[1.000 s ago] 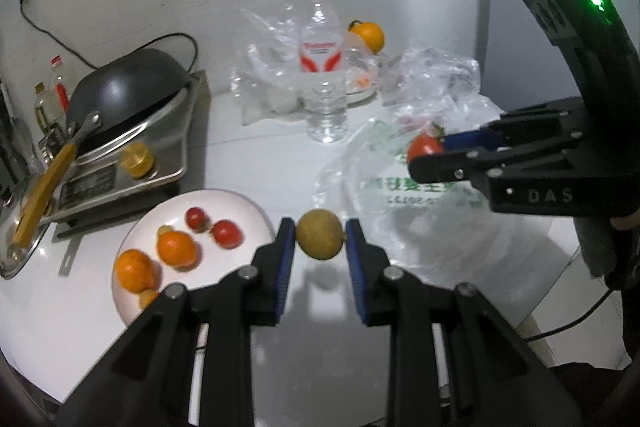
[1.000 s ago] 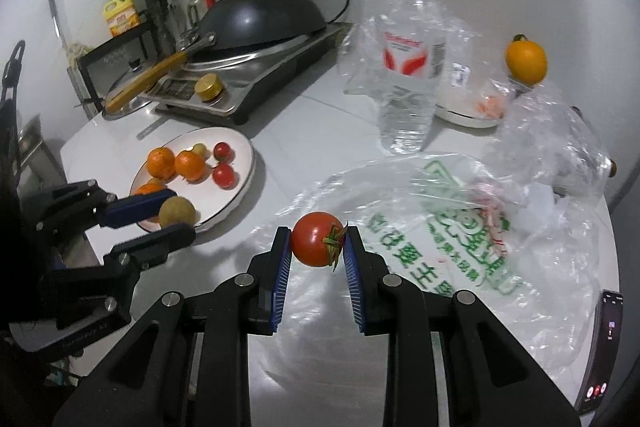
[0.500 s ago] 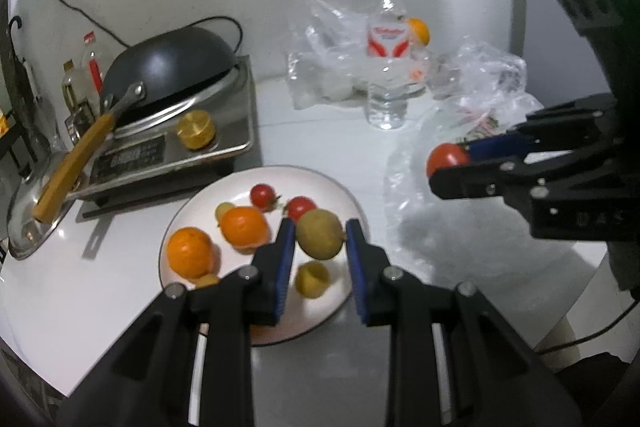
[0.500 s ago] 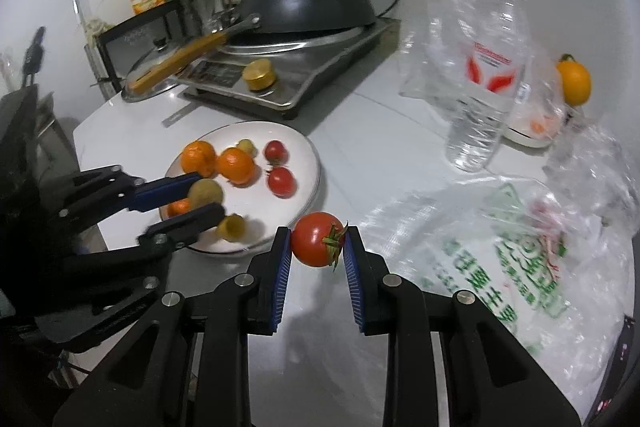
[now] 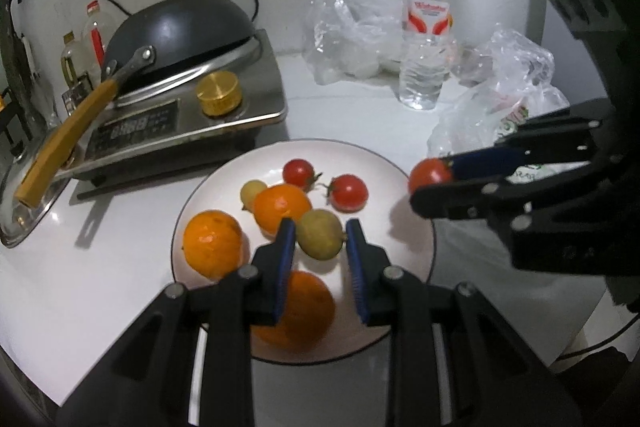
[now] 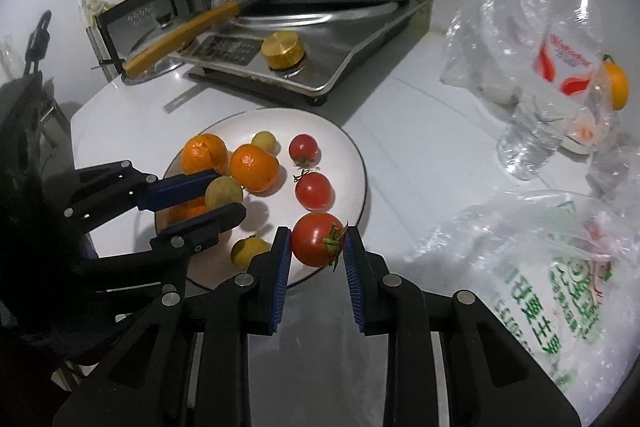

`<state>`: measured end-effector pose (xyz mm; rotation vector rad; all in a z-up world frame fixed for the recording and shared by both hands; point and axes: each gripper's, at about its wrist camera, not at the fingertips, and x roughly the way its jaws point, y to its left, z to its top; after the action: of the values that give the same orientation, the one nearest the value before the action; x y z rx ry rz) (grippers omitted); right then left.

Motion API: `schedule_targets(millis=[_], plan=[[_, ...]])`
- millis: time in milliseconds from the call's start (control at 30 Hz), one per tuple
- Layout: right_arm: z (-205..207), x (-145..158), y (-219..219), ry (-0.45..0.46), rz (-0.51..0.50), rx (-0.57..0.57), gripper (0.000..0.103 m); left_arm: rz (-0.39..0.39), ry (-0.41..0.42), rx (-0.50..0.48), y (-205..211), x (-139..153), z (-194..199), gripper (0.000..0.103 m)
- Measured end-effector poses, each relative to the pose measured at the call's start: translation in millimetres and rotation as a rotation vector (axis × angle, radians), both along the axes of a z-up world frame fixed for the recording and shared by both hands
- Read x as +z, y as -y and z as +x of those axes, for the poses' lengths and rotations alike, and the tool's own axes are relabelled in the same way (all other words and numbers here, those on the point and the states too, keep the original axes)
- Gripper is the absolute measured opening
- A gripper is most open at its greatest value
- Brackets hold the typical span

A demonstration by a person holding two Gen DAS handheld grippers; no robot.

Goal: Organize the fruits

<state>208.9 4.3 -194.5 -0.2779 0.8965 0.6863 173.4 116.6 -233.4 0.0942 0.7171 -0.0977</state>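
The left gripper (image 5: 320,241) holds a yellow-green fruit (image 5: 320,234) clamped between its jaws, above the middle of the white plate (image 5: 416,223) on the tabletop (image 5: 120,291). The right gripper (image 6: 316,245) has its jaws closed on a red tomato (image 6: 316,245) over the plate's near rim. The plate carries three oranges (image 5: 212,243), two small tomatoes (image 5: 348,191) and small yellow fruits (image 5: 253,190).
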Motion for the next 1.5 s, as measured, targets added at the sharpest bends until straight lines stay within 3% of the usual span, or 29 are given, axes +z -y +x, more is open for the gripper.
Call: schedule_targets(millis=[367, 667, 1033, 1500], plan=[[14.5, -21.1, -19.9, -0.049, -0.017, 0.037, 0.028, -0.026, -0.027, -0.001, -8.5, -4.1, 6.8, 0.027], [14.0, -21.6, -20.1, -0.049, -0.016, 0.042, 0.028, -0.037, -0.029, 0.008, -7.9, -2.4, 5.2, 0.028], [2.2, -1.1, -8.7, -0.003, -0.003, 0.031, 0.029, -0.026, 0.007, 0.044, -3.1, 15.3, -8.7, 0.028], [-31.0, 44.7, 41.2, 0.106, 0.04, -0.032, 0.03, -0.011, 0.079, 0.078, 22.7, 52.0, -41.1, 0.032]])
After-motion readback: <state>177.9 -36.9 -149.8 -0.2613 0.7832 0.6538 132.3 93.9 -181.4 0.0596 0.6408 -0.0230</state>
